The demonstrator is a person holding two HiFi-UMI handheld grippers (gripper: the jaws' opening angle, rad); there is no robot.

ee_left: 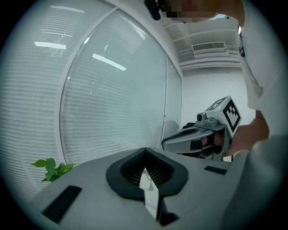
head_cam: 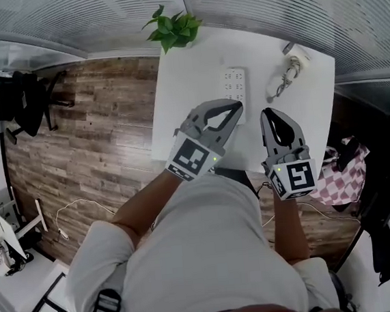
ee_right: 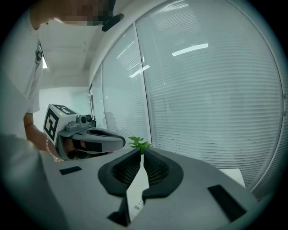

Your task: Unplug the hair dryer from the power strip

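Fingers (ee_left: pixel 118 176) on your left gripper (ee_left: pixel 145 152) are pressed together, empty, and your right gripper (ee_right: pixel 139 152) is closed too. Only your head view shows the table (head_cam: pixel 188 84), with the power strip (head_cam: pixel 233 86) and, right of it, the hair dryer (head_cam: pixel 295 60). Both gripper views look at window blinds (ee_left: pixel 112 103).

Left gripper (head_cam: pixel 234 107) and right gripper (head_cam: pixel 269 114) held side by side, jaws together, empty.

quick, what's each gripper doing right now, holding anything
left gripper: closed, nothing between its jaws
right gripper: closed, nothing between its jaws
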